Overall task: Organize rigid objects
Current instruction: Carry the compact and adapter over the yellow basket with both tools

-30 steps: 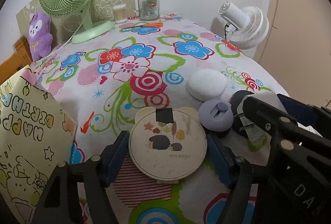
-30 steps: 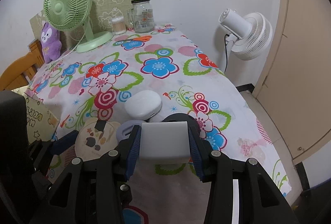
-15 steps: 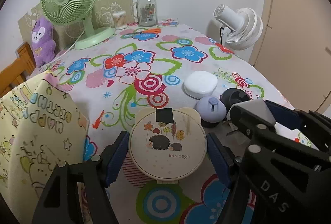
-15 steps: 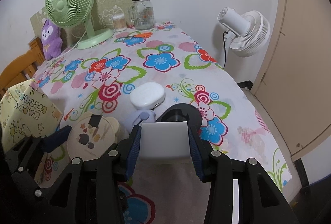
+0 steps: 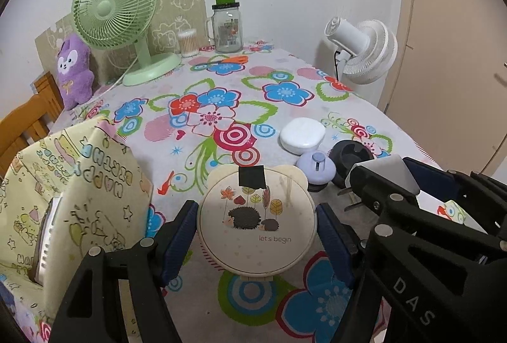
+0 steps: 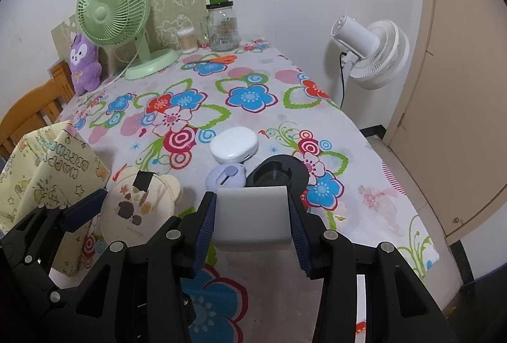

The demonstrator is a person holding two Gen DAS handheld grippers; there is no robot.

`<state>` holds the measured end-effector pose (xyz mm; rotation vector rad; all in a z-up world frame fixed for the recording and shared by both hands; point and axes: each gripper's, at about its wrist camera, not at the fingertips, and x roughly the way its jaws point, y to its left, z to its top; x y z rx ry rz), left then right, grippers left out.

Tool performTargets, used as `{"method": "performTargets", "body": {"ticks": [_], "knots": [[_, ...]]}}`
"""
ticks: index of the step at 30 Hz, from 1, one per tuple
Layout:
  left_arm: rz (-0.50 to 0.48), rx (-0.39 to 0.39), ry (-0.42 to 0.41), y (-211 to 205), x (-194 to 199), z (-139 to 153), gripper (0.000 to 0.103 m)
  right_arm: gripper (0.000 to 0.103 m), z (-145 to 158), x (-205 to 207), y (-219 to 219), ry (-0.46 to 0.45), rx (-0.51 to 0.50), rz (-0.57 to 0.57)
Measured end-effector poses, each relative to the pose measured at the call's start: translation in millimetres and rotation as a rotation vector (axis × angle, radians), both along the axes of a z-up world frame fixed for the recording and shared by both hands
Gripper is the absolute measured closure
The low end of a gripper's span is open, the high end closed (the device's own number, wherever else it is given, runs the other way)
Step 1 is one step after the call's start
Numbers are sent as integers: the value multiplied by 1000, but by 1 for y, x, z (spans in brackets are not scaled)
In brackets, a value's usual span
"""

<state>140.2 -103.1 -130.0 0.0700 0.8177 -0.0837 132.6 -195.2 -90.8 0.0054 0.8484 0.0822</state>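
Both grippers (image 5: 256,232) (image 6: 252,219) higher now, one item each.

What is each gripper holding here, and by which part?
Left gripper: round hedgehog case, by its side rim. Right gripper: white charger, by its flat sides.

Right gripper (image 6: 252,218): clamped on white block (image 6: 252,218)
Left gripper (image 6: 95,210): holds round tin (image 6: 137,206)
Surface (image 6: 253,73): floral cloth
Ahead: black holder (image 6: 277,173), lilac piece (image 6: 226,176), white case (image 6: 234,145)
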Motion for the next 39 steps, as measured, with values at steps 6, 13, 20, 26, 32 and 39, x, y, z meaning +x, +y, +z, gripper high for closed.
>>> {"method": "performTargets", "body": {"ticks": [6, 13, 20, 26, 32, 39], "knots": [[0, -1, -18, 2, -10, 13, 27, 55, 13, -9, 2, -19, -2, 8], [1, 3, -63, 3, -23, 34, 27, 55, 33, -20, 7, -57, -12, 7], [-24, 3, -84, 4, -35, 49, 27, 55, 52, -34, 13, -92, -28, 6], [-50, -2, -81, 7, -42, 57, 27, 55, 60, -40, 19, -90, -33, 8], [-56, 0, -98, 14, -48, 71, 27, 55, 73, -46, 27, -108, -39, 17], [-59, 9, -132, 24, -56, 88, 27, 55, 93, -52, 39, -144, -58, 29]]}}
